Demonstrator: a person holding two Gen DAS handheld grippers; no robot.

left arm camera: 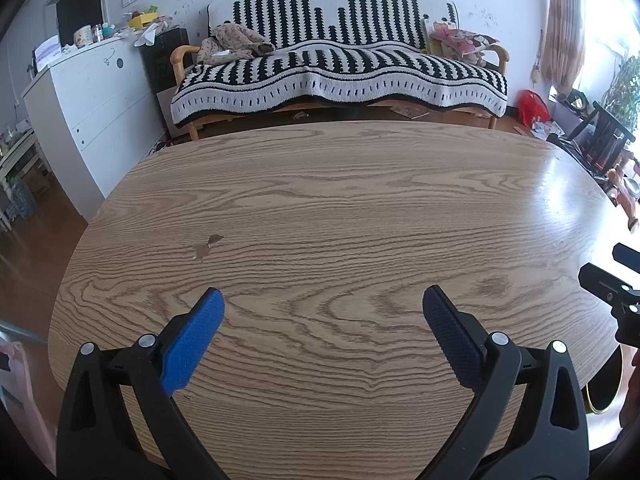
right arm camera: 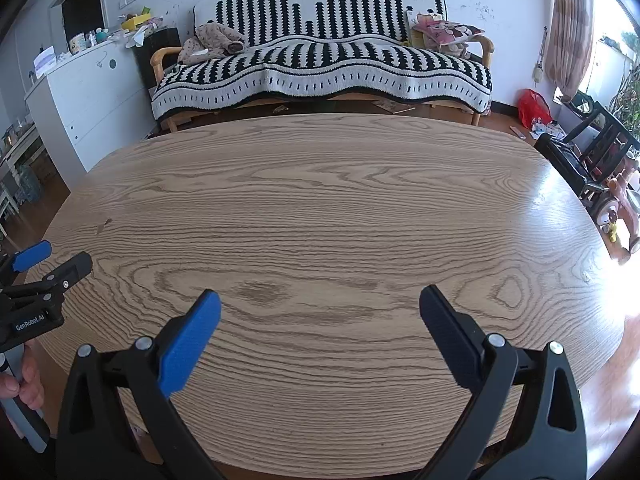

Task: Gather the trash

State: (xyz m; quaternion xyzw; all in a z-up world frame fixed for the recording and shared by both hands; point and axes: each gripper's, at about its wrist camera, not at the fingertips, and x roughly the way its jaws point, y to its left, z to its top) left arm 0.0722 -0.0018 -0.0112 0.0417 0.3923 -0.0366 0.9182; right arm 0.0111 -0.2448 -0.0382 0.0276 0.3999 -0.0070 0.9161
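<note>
While both tools hang above the wooden table, the left gripper spreads its fingers wide, holding nothing; to its right, the right gripper gapes equally wide and empty. No trash shows on the tabletop.

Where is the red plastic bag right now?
In both wrist views the red plastic bag sits on the floor at far right, against the wall beyond the table, right of the striped sofa.
</note>
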